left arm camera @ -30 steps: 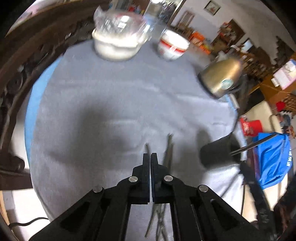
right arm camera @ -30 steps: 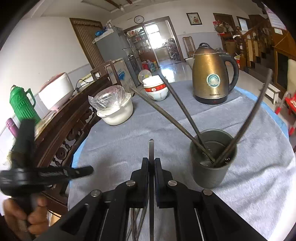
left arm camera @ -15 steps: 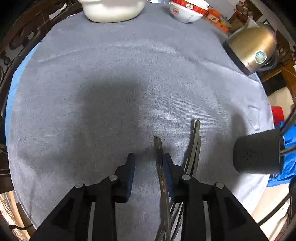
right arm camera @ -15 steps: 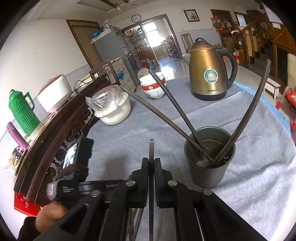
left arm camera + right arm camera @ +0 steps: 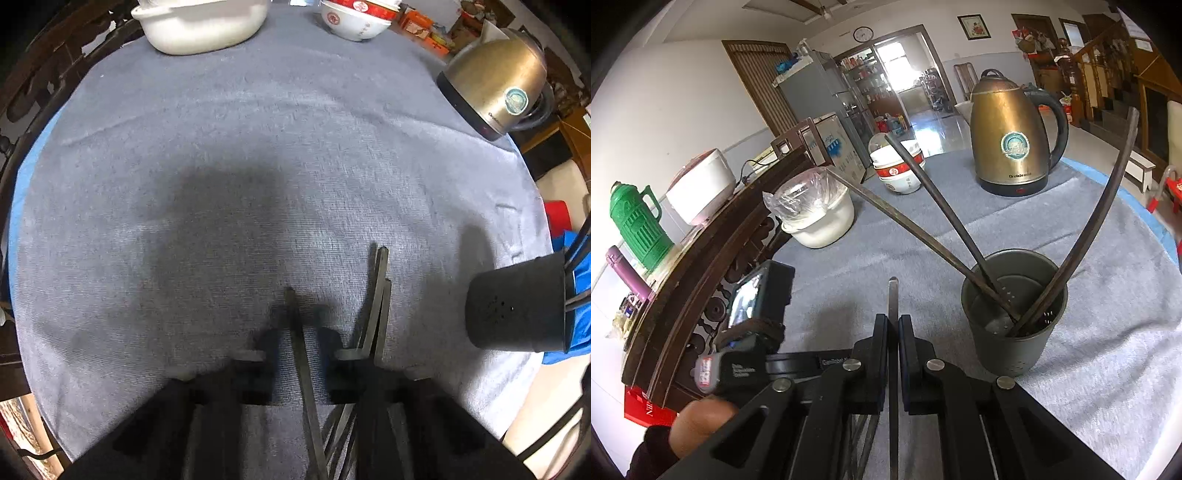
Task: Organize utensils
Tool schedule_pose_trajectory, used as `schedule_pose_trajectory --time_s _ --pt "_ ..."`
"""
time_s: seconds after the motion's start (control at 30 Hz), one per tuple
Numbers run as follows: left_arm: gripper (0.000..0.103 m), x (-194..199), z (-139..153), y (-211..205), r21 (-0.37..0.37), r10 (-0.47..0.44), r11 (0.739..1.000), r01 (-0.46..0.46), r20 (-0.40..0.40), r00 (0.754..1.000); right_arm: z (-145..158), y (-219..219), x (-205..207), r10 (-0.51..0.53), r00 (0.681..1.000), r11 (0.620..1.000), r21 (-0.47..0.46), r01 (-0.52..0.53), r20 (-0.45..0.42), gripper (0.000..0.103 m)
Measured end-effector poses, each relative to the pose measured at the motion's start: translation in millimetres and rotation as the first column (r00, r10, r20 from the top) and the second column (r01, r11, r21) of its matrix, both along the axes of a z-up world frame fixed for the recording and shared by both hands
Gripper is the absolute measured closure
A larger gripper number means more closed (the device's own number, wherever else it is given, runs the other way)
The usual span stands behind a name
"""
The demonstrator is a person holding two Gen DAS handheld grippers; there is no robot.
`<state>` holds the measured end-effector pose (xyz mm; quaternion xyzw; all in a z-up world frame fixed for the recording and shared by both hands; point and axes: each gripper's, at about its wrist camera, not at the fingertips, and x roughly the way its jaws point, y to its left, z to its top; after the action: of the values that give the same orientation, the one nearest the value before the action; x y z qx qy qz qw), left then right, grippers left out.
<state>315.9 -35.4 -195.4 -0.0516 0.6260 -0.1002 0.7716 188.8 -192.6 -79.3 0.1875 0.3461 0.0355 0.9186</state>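
Left wrist view: low in the frame, the left claw [image 5: 295,350] has just been closing astride a dark chopstick [image 5: 295,325] lying on the cloth-covered table [image 5: 258,166]; its blurred jaws stand narrowly apart, cloth showing either side of the stick. More loose chopsticks [image 5: 380,291] lie just right of it, the black holder [image 5: 517,306] at the right edge. A skewed pinch could flick the stick or bunch the cloth. Right wrist view: at bottom centre, the right claw [image 5: 894,332] is clamped on a second chopstick [image 5: 893,295]. The holder [image 5: 1012,325], right of centre, carries three leaning sticks; a careless insertion could tip it.
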Motion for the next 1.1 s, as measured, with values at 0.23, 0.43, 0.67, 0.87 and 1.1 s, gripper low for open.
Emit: schedule_pose_trajectory --time_s 0.23,0.43,0.67,0.87,1.1 --pt "0.097 -30 55 6 0.032 0.030 0.999 -0.037 0.199 0.980 18 -4 -16 -0.009 0.998 1.000 -0.007 0.010 0.066 0.097" --pt "0.097 -76 122 9 0.078 0.017 0.995 -0.055 0.421 0.907 32 -1 -30 -0.010 0.993 1.000 -0.003 0.011 0.118 0.097" --pt "0.097 -104 160 3 0.073 0.012 0.995 -0.061 0.542 0.840 48 0 -49 -0.011 0.984 1.000 0.002 0.010 0.177 0.097" --pt "0.097 -126 180 0 0.067 -0.002 0.997 -0.045 0.579 0.815 62 -1 -65 -0.022 0.975 1.000 0.007 0.020 0.220 0.097" --pt "0.097 -139 196 -10 0.062 -0.013 0.998 -0.031 0.610 0.792 77 -5 -79 -0.030 0.964 1.000 0.010 0.028 0.265 0.097"
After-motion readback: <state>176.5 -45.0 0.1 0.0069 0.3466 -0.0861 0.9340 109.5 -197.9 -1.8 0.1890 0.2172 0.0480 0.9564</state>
